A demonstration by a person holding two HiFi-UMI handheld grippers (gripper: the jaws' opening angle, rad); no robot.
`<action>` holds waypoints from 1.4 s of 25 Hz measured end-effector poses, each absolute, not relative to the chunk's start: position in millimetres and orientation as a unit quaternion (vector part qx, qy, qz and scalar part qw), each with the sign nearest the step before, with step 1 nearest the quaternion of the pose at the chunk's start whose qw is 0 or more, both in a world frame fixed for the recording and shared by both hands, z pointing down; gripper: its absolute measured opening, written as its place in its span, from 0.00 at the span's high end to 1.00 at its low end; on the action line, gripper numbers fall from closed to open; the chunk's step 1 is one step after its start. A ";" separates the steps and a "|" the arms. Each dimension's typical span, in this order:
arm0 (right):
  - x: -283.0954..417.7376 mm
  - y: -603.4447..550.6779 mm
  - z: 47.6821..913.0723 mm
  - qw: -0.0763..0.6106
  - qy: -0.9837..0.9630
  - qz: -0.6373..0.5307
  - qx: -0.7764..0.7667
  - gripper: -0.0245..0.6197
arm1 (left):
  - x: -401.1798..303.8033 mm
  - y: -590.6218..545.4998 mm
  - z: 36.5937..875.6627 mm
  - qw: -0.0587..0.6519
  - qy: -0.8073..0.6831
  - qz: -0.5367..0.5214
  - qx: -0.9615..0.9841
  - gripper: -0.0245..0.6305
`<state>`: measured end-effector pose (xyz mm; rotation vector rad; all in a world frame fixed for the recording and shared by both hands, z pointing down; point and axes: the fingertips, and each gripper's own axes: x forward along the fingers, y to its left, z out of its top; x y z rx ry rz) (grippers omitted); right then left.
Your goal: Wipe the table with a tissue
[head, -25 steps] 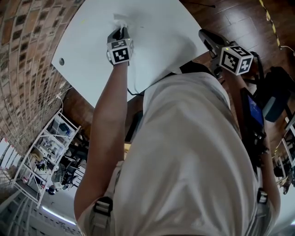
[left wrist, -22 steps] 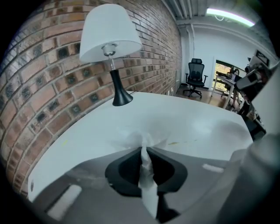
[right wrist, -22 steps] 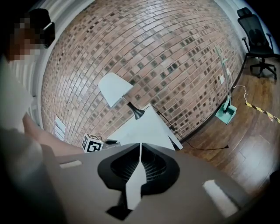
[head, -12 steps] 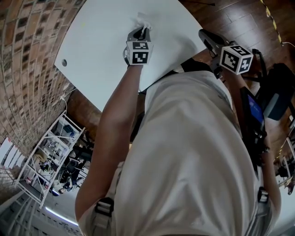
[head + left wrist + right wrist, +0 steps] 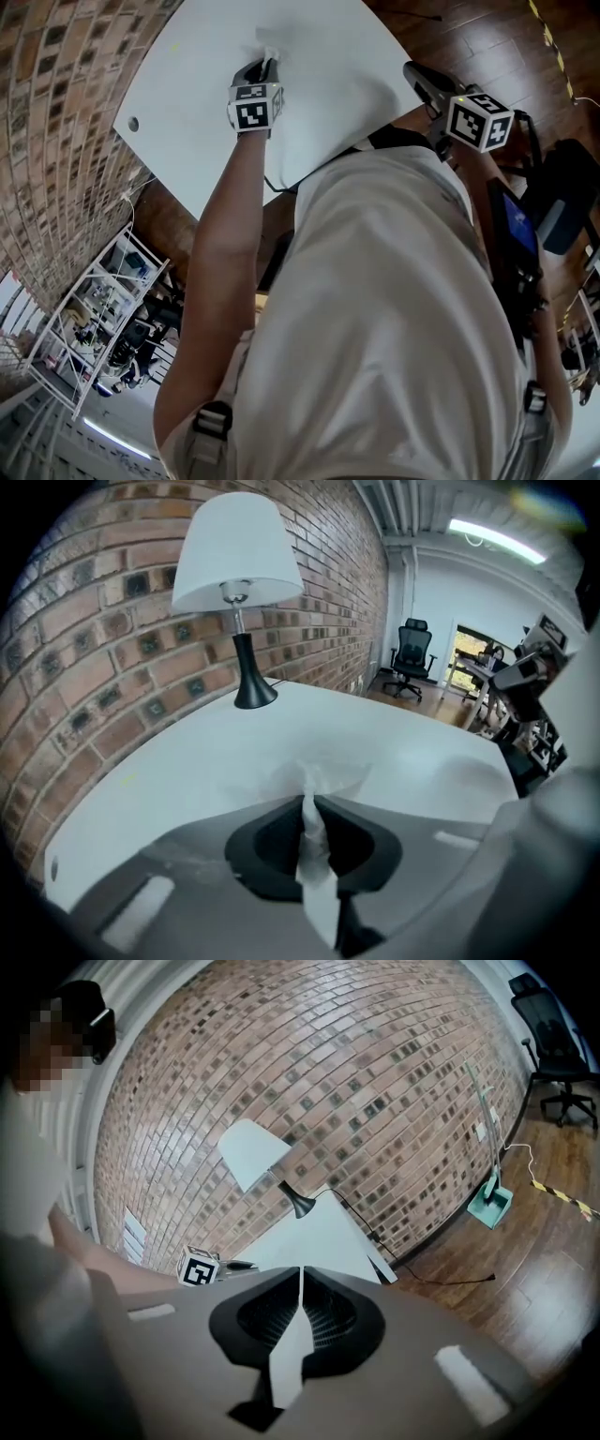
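A white tissue [image 5: 315, 847] is pinched between the jaws of my left gripper [image 5: 312, 803], and its free end is spread flat on the white table [image 5: 178, 761]. In the head view the left gripper [image 5: 265, 66] points down onto the tabletop [image 5: 187, 84] near its far middle, with the tissue [image 5: 270, 50] at its tips. My right gripper [image 5: 424, 81] is held off the table's right edge, above the wooden floor. In its own view the right gripper [image 5: 300, 1274] has its jaws closed together, with only a flat white sliver showing between them. It faces the table [image 5: 323, 1237].
A white-shaded lamp [image 5: 236, 592] on a black base stands at the table's far end by the brick wall [image 5: 103, 649]. The tabletop has a small round hole [image 5: 133, 124] near its left edge. A wire shelf rack [image 5: 103, 309] stands on the floor at the left, and an office chair [image 5: 411, 658] farther off.
My left gripper swept right across the table with the tissue, then came back left to near where it started. The right gripper has stayed put.
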<state>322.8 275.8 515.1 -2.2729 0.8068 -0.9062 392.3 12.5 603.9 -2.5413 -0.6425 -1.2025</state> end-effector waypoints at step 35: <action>305.7 280.9 511.0 0.275 0.283 -0.314 -0.863 0.94 | 342.9 -19.7 620.3 0.156 -0.193 -0.442 -0.862 0.93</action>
